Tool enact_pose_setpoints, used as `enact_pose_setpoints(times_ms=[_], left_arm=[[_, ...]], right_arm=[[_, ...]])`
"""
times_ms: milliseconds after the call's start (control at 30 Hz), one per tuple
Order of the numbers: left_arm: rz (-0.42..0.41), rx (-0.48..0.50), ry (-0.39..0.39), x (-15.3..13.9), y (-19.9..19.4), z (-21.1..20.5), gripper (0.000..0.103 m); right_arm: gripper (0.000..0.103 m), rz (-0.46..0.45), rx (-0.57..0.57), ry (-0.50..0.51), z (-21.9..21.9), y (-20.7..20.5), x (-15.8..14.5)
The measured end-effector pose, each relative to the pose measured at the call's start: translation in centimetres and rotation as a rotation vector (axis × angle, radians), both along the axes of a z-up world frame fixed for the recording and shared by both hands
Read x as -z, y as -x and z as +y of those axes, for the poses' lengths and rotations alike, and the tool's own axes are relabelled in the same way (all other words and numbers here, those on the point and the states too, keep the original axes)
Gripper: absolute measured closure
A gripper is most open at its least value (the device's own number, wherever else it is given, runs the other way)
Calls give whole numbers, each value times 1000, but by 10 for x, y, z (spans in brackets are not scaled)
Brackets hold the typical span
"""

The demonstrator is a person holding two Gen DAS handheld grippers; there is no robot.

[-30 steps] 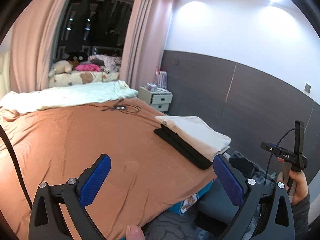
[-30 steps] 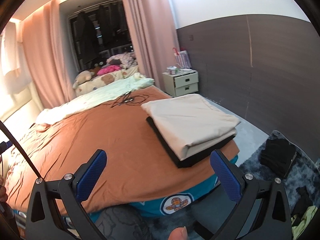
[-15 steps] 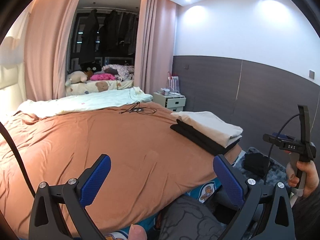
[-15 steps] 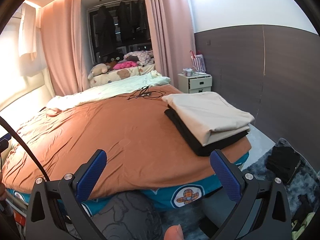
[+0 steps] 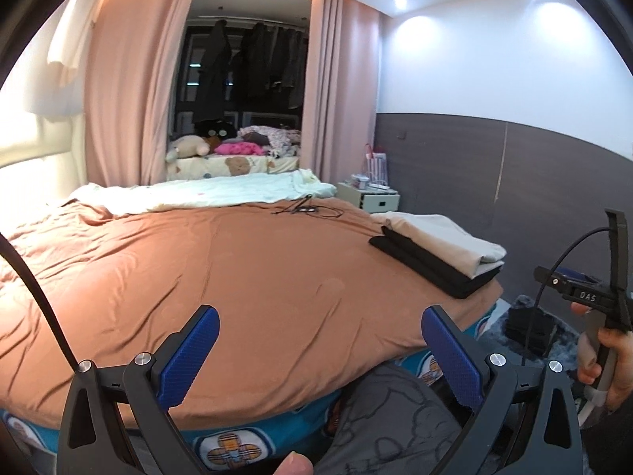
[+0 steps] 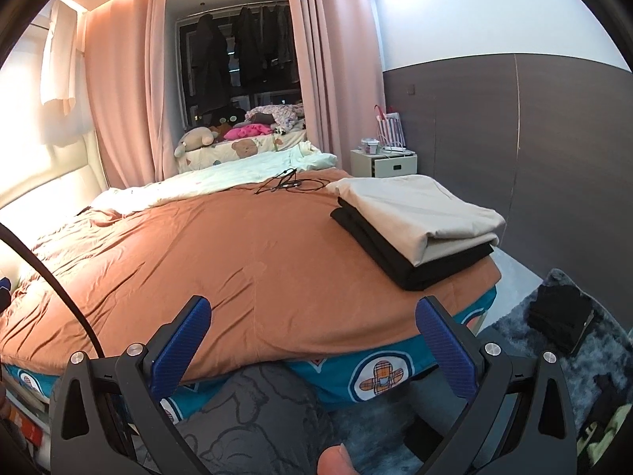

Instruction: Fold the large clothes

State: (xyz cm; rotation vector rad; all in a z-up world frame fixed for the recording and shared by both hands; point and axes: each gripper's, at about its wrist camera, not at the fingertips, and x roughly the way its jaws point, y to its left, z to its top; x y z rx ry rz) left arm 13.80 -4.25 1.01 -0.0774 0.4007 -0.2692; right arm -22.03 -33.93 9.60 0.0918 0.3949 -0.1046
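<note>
A folded beige garment (image 6: 419,209) lies on a folded black garment (image 6: 399,253) at the right near corner of the bed, on the orange-brown cover (image 6: 237,245). The stack also shows in the left wrist view (image 5: 439,245). A dark heap of clothes (image 6: 561,316) lies on the grey rug to the right of the bed. My left gripper (image 5: 316,352) is open and empty, held off the bed's foot edge. My right gripper (image 6: 312,344) is open and empty, also off the foot edge, left of the stack. The right gripper's handle (image 5: 593,297) shows in the left wrist view.
A pale green blanket (image 6: 245,174) and a tangle of black cables (image 6: 285,184) lie at the far end of the bed. A white nightstand (image 6: 383,162) stands at the far right. Pink curtains (image 6: 126,91) hang behind. My grey-trousered knee (image 6: 253,415) is below the grippers.
Both grippers have tilted up and pulled back from the bed, so the views now look level across it. Both stayed open and empty. The folded stack has not moved.
</note>
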Motion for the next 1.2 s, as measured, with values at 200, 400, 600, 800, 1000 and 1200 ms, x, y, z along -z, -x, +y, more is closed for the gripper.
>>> enact_pose_setpoints(times_ms=[200,400,600,800,1000,1200], left_arm=[[-3,-41,-7,12,13,10,0],[5,-58,-17,19,19,14,0],[21,-70,-18,21,18,20,0],[21,-77,-19,22,19,22,0],[26,-79,-21,21,19,20,0],[27,-78,-29,21,18,19,0]], right_arm=[[0,19,-4,-16,7,4,10],[0,10,-15,-3,24,10,16],[0,-7,-38,5,30,12,16],[0,17,-58,13,43,10,21],[0,35,-62,12,52,7,20],[0,35,-56,11,55,8,19]])
